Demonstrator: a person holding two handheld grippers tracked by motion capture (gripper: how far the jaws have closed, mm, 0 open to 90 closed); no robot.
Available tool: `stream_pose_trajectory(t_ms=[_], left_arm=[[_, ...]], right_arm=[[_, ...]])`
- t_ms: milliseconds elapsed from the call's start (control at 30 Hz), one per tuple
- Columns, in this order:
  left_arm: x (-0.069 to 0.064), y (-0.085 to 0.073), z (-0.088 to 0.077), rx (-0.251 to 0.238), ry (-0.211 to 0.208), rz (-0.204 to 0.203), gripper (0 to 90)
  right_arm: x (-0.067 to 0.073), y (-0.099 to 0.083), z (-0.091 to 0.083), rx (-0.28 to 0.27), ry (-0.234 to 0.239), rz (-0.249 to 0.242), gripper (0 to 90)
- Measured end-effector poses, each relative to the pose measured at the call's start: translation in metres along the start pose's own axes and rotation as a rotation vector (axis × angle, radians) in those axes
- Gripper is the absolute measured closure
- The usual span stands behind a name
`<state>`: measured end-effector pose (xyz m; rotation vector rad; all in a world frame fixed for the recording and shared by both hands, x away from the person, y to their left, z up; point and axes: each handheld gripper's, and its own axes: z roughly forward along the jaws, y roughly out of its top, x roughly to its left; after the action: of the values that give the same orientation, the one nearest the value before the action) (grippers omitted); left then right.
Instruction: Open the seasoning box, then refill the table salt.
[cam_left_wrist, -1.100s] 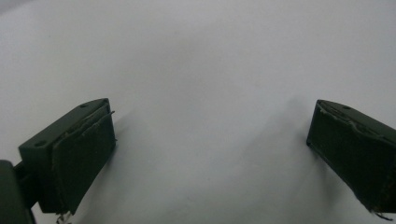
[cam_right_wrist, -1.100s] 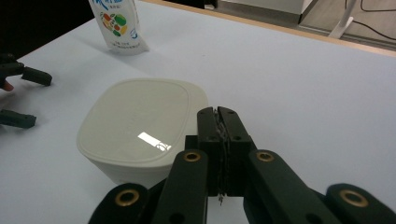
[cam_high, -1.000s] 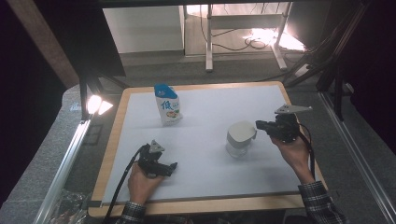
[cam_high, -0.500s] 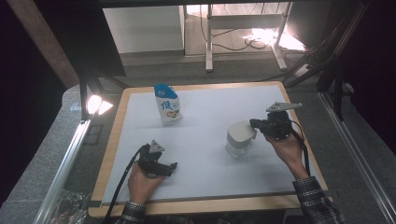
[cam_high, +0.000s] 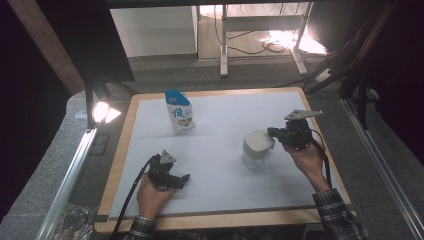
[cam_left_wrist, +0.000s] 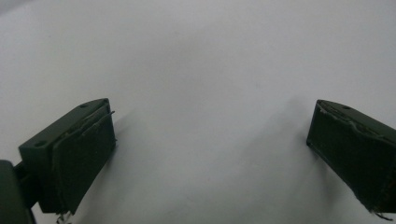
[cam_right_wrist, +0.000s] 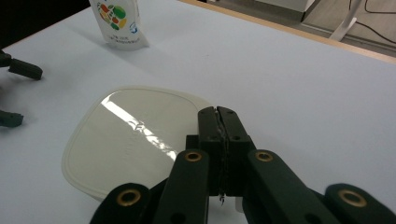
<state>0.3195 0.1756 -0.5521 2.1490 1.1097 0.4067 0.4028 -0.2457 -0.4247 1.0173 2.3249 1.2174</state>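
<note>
A clear container (cam_high: 255, 156) stands right of the white mat's middle. Its cream lid (cam_high: 258, 139) (cam_right_wrist: 135, 140) sits tilted over it. My right gripper (cam_high: 272, 132) (cam_right_wrist: 219, 114) is shut on the lid's near rim, coming in from the right. A blue and white pouch (cam_high: 180, 112) (cam_right_wrist: 116, 21) stands upright at the back left of the mat. My left gripper (cam_high: 186, 179) (cam_left_wrist: 210, 154) rests low on the mat near the front left, open, with bare mat between its jaws. Its fingertips (cam_right_wrist: 21, 70) also appear at the left edge of the right gripper view.
The white mat (cam_high: 220, 175) covers a wooden-edged board (cam_high: 210, 220). A bright lamp (cam_high: 102, 111) shines just off the board's left edge. A metal rail (cam_high: 65, 180) runs along the left, and desk legs and cables lie beyond the far edge.
My right gripper has moved a little left onto the lid's rim, and the lid now sits tilted. The left gripper has stayed put.
</note>
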Motion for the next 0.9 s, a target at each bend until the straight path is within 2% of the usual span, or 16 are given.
stream_pose_trajectory(t_ms=[133,733,833,900], left_arm=[[0.0,0.0,0.0,0.0,0.0,0.0,1.0],[0.0,0.0,-0.0001,0.0,0.0,0.0,1.0],[-0.0001,0.0,-0.0001,0.0,0.001,-0.002,0.9],[-0.0002,-0.0001,-0.0001,0.0,0.0,-0.003,1.0]], right_arm=[[-0.0027,-0.0013,-0.0005,-0.005,0.015,0.024,89.2],[-0.0045,-0.003,-0.0014,-0.01,0.024,0.029,89.3],[-0.0049,-0.0031,-0.0015,-0.011,0.019,0.027,89.3],[-0.0056,-0.0037,-0.0014,-0.002,-0.006,0.019,89.3]])
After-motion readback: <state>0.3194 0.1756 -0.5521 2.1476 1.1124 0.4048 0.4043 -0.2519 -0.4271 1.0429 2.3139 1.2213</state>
